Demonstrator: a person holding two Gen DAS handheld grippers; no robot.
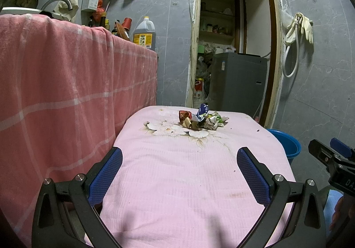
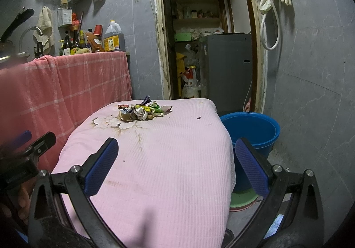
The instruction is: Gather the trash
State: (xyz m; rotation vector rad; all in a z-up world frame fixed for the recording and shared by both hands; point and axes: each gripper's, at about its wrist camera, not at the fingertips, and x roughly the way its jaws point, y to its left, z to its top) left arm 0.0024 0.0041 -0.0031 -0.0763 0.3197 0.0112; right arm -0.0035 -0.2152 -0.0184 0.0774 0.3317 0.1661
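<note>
in the left wrist view the job looks to be at its opening step: the left black claw with blue textured pads (image 1: 179, 172) fills the bottom of the frame with its fingers spread wide and nothing between them, low over the near end of the desk draped in a pale pink waffle-weave cloth with a faded flower print (image 1: 177, 192). the small heap of crumpled wrappers and paper scraps (image 1: 200, 120) sits at centre frame, on the far end of that cloth and well apart from the pads, touching the flower print; it is a loose, light jumble of red, blue-and-white, green and tan pieces, likely to shift or shed bits when pinched. the round blue plastic bucket (image 1: 286, 144) shows at right of centre, on the floor beside the desk. in the right wrist view the right black claw with blue pads (image 2: 176, 167) is likewise spread and empty at the bottom of the frame, the heap (image 2: 142, 112) lies left of centre, and the bucket (image 2: 253, 132) stands open-mouthed at right centre. the next move probably calls for reaching forward to the heap, closing on one piece, and carrying it to the bucket.
</note>
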